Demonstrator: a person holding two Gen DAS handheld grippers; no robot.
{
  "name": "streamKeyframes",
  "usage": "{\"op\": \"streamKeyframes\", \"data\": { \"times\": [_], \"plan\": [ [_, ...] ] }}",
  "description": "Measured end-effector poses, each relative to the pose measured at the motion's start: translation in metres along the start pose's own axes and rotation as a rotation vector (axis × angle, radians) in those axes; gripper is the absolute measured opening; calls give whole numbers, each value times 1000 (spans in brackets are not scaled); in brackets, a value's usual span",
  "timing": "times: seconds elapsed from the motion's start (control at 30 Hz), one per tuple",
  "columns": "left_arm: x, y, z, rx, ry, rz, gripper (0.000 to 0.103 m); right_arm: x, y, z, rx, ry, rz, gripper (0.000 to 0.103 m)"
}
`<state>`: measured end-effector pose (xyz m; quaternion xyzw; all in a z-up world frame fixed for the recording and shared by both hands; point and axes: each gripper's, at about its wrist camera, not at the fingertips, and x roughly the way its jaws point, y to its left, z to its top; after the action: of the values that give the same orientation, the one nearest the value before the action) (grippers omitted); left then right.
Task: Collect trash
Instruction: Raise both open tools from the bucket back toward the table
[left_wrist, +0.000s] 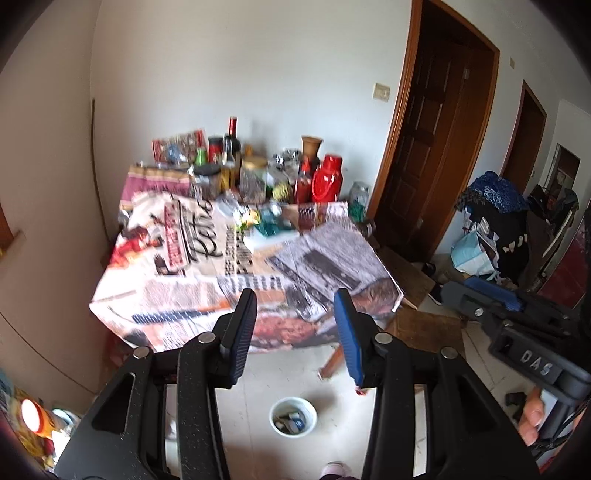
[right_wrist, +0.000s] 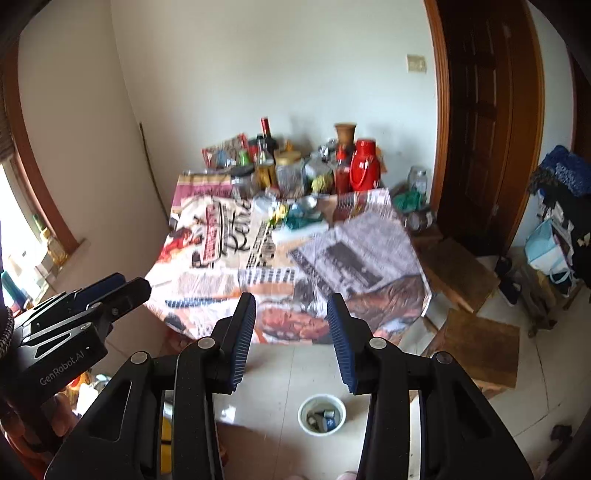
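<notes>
Nearest, both tongs hang apart over the floor: left gripper (left_wrist: 295, 328) and right gripper (right_wrist: 291, 332), jaws spread wide, holding and touching nothing. Below them a white bin (left_wrist: 293, 416) sits on the tiles w/ some scraps inside. Beyond, a table (left_wrist: 184, 295) under printed cloth. The trash (left_wrist: 258, 219) (crumpled wrappers, yellow-green and teal, blurred) lies near the table's far edge, just in front of jars & bottles (left_wrist: 255, 173). It probably handles light, soft, crinkly; pinch a raised fold, approx. mid-bundle.
</notes>
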<state>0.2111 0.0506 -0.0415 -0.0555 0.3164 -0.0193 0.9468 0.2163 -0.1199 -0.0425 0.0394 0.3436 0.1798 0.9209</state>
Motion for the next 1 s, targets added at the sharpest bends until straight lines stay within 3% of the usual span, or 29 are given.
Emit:
{"op": "streamKeyframes", "data": {
  "times": [0.17,0.27,0.3,0.7,1.0],
  "plan": [
    [2,2,13,2,-31,15,65,-8,-4,17,3,-97,-20,66],
    [14,2,20,-2,-33,20,69,-5,-8,26,4,-142,-33,85],
    [21,1,24,2,-30,28,69,-2,-11,29,6,-159,-34,87],
    [109,-18,94,-24,-33,88,73,62,-66,102,-24,-159,34,87],
    [175,-26,146,-109,-41,137,78,109,-101,147,-85,-131,70,87]
  ]
}}
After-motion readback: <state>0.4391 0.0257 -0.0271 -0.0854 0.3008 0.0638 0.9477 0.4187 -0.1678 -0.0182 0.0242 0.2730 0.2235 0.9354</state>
